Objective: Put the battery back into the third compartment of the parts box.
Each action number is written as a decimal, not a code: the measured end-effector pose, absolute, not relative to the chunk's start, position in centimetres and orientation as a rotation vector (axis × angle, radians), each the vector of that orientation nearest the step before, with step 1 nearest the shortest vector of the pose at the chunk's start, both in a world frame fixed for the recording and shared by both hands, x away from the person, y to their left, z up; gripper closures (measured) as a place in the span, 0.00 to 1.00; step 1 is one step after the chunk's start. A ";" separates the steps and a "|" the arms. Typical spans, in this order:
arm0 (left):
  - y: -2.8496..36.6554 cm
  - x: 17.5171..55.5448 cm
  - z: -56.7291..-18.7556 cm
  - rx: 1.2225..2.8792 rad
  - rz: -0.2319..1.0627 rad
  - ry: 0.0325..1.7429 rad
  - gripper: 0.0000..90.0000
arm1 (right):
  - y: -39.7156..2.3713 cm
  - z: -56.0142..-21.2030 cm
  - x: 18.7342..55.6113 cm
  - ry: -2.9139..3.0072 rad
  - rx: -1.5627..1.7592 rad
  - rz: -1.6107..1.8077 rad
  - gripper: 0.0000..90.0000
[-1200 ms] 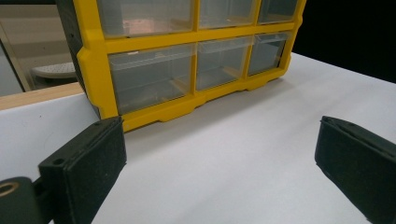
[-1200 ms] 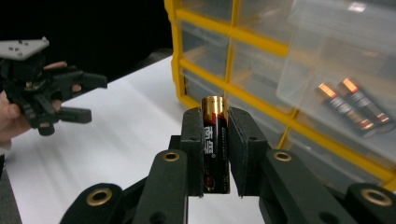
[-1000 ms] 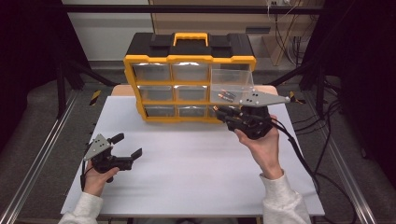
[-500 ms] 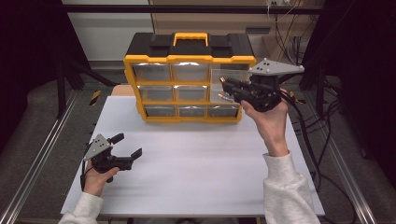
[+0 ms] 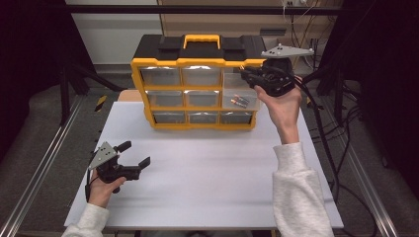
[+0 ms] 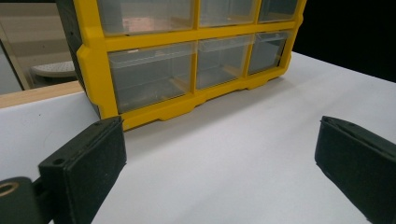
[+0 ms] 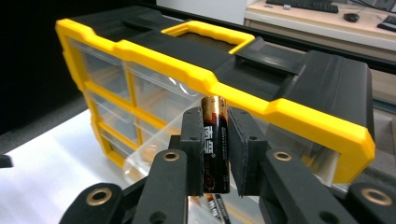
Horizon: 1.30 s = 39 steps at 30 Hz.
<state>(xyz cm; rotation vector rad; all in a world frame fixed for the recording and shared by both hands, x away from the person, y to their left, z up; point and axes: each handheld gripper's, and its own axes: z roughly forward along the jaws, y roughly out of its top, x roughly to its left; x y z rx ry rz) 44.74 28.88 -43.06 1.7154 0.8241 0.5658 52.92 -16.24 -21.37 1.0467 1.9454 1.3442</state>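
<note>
Above the pulled-out clear plastic drawer [image 5: 239,97] at the right of the middle row, the right gripper [image 7: 215,149] pinches a black and gold cylindrical battery [image 7: 215,144] between its two black pads, and the battery stands upright. Two more batteries [image 5: 240,101] lie inside this drawer. The yellow and black plastic organizer box [image 5: 197,64] stands at the far side of the white table [image 5: 207,173]. Near the front left corner, the left gripper [image 5: 133,154] rests low over the table with its jaws spread wide, and nothing is between them.
</note>
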 end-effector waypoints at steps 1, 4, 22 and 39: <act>28.9 44.7 -43.1 1.715 0.566 0.824 0.02 | -16.3 -21.5 53.2 1.945 1.051 1.340 0.86; 28.9 44.7 -43.0 1.712 0.566 0.825 0.02 | -16.5 -21.9 53.8 1.944 1.078 1.314 0.86; 28.9 44.7 -43.1 1.716 0.566 0.823 0.02 | -17.4 -24.8 55.3 2.008 1.164 1.184 0.86; 28.9 44.7 -43.0 1.712 0.566 0.825 0.02 | -18.5 -23.6 52.3 1.897 1.055 1.368 0.56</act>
